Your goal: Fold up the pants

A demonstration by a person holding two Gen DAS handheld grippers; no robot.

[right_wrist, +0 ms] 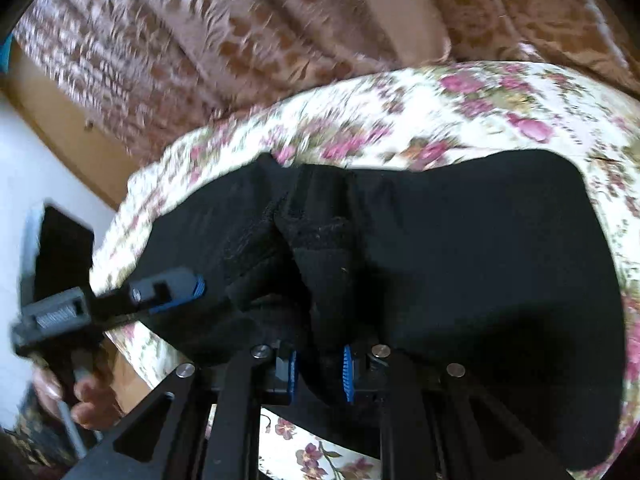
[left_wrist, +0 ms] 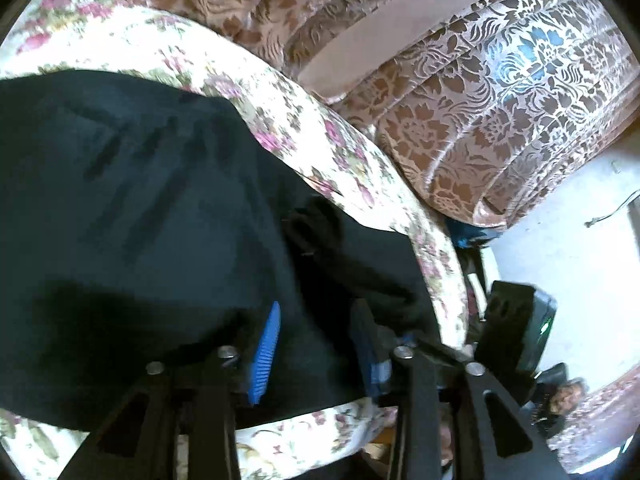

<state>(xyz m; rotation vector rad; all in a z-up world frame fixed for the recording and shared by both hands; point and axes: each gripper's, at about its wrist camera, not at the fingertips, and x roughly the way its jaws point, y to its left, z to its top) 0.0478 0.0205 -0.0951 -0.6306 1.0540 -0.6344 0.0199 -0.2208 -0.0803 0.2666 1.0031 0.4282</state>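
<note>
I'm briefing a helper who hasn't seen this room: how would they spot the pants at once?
Find the round table with the floral tablecloth, white with pink roses, in front of the brown patterned sofa. The black pants lie across it, bunched at one end. They are the only plain dark fabric among patterned cloth.

both wrist views look steeply down, close over the same black pants (left_wrist: pixel 140 220) on floral cloth (right_wrist: pixel 460 112).
</note>
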